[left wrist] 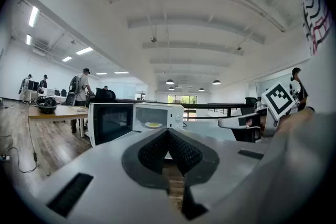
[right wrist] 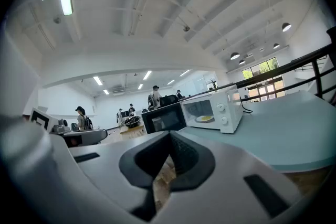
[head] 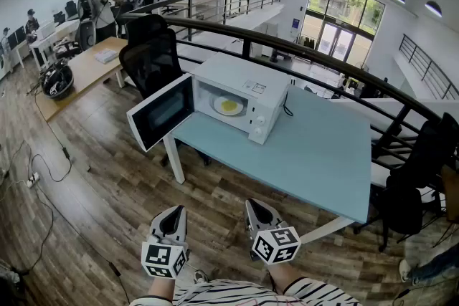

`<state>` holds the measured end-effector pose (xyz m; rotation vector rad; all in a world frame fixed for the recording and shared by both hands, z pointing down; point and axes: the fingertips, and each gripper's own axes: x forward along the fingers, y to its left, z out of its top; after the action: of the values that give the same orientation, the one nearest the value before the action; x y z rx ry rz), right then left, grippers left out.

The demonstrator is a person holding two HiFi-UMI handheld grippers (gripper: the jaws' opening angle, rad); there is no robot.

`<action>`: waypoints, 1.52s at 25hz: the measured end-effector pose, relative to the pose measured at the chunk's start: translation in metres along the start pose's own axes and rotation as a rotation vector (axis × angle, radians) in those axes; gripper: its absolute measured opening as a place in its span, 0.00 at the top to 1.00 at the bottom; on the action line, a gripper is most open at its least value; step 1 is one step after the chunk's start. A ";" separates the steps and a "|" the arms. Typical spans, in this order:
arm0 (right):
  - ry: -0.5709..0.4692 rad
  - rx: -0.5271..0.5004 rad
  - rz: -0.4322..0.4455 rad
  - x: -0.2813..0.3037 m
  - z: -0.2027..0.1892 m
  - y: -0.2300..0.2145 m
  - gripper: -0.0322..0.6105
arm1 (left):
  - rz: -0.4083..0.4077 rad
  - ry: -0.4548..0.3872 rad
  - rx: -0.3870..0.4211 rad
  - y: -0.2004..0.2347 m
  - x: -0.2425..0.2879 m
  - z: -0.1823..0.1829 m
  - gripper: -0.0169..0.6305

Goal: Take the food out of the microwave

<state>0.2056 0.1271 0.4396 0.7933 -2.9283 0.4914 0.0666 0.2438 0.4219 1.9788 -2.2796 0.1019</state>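
Light-blue table (head: 337,154); white microwave (head: 244,75) at its far-left corner, door (head: 163,111) wide open. Plate of yellow food (head: 229,106) is inside the cavity. Left gripper (head: 174,213) and right gripper (head: 257,207) are both pinched together, empty, well short of the table. Risks: clipping the door on approach; a rim-gripped plate tilting and spilling the food. No legible brand or text.
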 end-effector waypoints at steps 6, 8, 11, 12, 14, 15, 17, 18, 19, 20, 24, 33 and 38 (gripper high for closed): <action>-0.024 0.067 -0.006 0.021 0.002 0.005 0.91 | -0.082 -0.019 -0.021 0.013 0.010 0.001 0.94; -0.034 0.077 -0.031 0.029 0.001 0.006 0.90 | -0.119 -0.010 -0.021 0.020 0.016 -0.001 0.94; -0.056 0.085 -0.064 0.040 0.000 0.009 0.90 | -0.167 0.006 -0.017 0.031 0.024 -0.003 0.93; -0.064 0.091 -0.072 0.044 -0.001 0.011 0.89 | -0.184 0.009 -0.019 0.034 0.026 -0.004 0.93; -0.071 0.105 -0.086 0.052 -0.003 0.014 0.80 | -0.225 0.022 -0.022 0.040 0.030 -0.005 0.77; -0.071 0.111 -0.094 0.056 -0.004 0.015 0.70 | -0.246 0.029 -0.018 0.043 0.032 -0.006 0.73; -0.069 0.117 -0.113 0.063 -0.008 0.017 0.69 | -0.277 0.039 -0.006 0.050 0.038 -0.009 0.73; -0.070 0.120 -0.122 0.067 -0.008 0.018 0.69 | -0.287 0.041 -0.007 0.054 0.041 -0.010 0.73; -0.071 0.122 -0.131 0.070 -0.008 0.018 0.68 | -0.294 0.042 -0.012 0.057 0.044 -0.010 0.73; -0.073 0.123 -0.138 0.074 -0.006 0.019 0.68 | -0.301 0.042 -0.018 0.061 0.048 -0.010 0.73; -0.076 0.128 -0.161 0.092 -0.002 0.014 0.67 | -0.338 0.047 -0.024 0.069 0.068 -0.008 0.73; -0.061 0.112 -0.169 0.151 0.016 -0.025 0.67 | -0.357 0.054 -0.020 0.086 0.142 -0.001 0.73; -0.045 0.103 -0.158 0.190 0.028 -0.056 0.67 | -0.346 0.064 -0.022 0.098 0.194 0.003 0.73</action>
<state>0.0697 -0.0190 0.4574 1.0519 -2.8682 0.6222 -0.0570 0.0671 0.4481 2.2860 -1.8592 0.1042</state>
